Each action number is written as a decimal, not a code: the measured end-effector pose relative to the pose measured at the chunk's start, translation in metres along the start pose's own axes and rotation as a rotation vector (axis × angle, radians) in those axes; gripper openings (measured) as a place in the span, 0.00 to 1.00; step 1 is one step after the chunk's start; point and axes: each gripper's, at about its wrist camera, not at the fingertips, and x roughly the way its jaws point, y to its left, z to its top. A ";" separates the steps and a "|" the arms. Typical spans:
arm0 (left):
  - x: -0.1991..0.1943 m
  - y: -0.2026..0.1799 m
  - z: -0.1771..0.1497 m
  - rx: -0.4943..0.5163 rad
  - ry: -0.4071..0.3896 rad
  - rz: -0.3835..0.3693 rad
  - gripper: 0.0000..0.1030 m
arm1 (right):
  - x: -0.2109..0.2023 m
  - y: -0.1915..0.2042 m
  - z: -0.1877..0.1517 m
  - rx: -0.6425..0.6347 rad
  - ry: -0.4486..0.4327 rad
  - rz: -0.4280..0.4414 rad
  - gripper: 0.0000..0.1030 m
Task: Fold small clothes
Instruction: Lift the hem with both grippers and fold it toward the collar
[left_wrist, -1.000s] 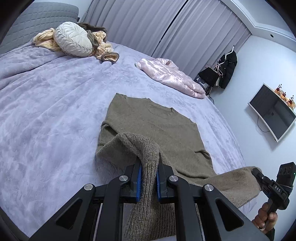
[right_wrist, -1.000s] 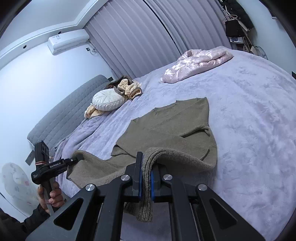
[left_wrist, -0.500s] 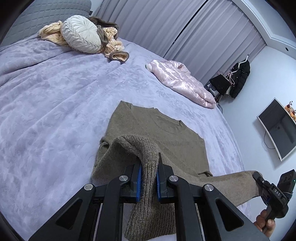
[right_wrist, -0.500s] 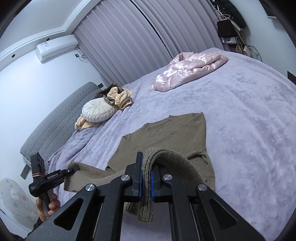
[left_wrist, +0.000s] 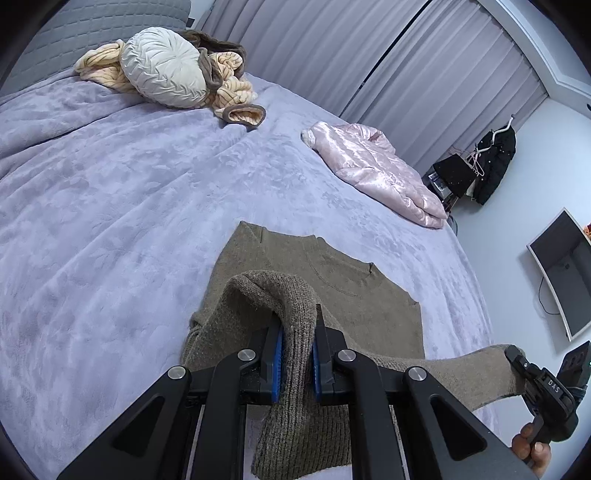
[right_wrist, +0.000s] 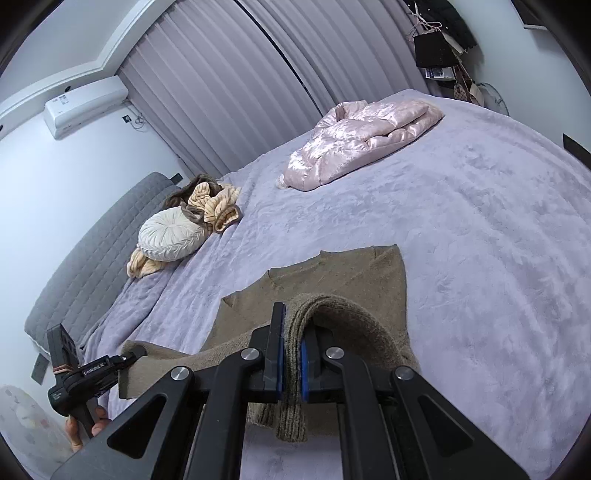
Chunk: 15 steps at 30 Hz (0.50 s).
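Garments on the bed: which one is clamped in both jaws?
The brown knit sweater, nearest the cameras: its hem is lifted. The pink puffer jacket and the striped peach garment by the round cushion lie untouched.

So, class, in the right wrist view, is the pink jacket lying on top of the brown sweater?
No: the pink jacket lies well apart from the brown sweater, with bare bedspread between them.

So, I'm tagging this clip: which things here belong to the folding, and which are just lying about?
In the job:
- sweater
- left gripper, shut on its hem
- right gripper, shut on its hem
- bed under it

Lying about:
- pink jacket
- round cushion
- striped garment
- monitor
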 end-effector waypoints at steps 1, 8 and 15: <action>0.004 -0.001 0.003 0.001 0.002 0.005 0.13 | 0.004 -0.001 0.003 0.002 0.005 -0.007 0.07; 0.036 -0.006 0.020 0.019 0.036 0.040 0.13 | 0.036 -0.006 0.024 0.005 0.042 -0.056 0.07; 0.071 -0.007 0.035 0.031 0.069 0.073 0.13 | 0.071 -0.016 0.040 0.010 0.081 -0.090 0.07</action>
